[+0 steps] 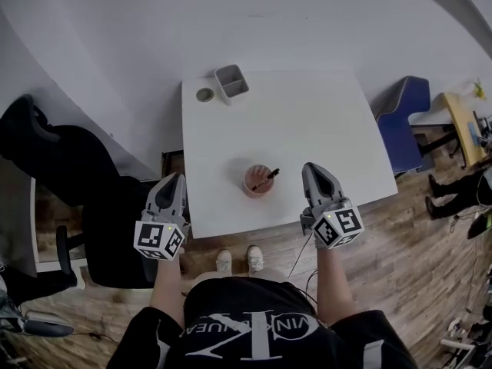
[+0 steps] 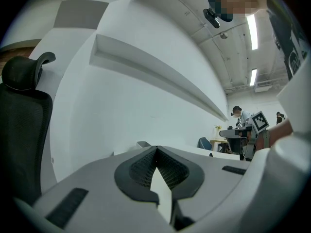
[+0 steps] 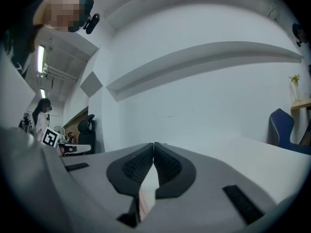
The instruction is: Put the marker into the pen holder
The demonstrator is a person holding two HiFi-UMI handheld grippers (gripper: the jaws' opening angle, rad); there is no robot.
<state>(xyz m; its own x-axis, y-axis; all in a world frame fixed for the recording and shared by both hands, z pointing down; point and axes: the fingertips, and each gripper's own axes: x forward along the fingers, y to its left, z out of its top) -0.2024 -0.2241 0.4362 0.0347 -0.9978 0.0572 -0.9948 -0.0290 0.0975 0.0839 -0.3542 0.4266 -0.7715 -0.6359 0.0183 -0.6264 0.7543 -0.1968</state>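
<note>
In the head view a round reddish pen holder [image 1: 258,181] stands on the white table [image 1: 307,121] near its front edge. A black marker [image 1: 266,179] leans inside it, its tip sticking out to the right. My left gripper [image 1: 174,180] hovers at the table's front left corner, shut and empty. My right gripper [image 1: 313,169] is right of the holder, apart from it, shut with nothing in it. Both gripper views show jaws closed tip to tip, left gripper [image 2: 155,148], right gripper [image 3: 154,144], pointing level at a white wall.
A grey rectangular box [image 1: 231,81] and a small round object [image 1: 204,94] sit at the table's far left corner. A black office chair [image 1: 69,175] stands left of the table, a blue chair [image 1: 403,118] to the right. The person's feet [image 1: 238,260] are below the front edge.
</note>
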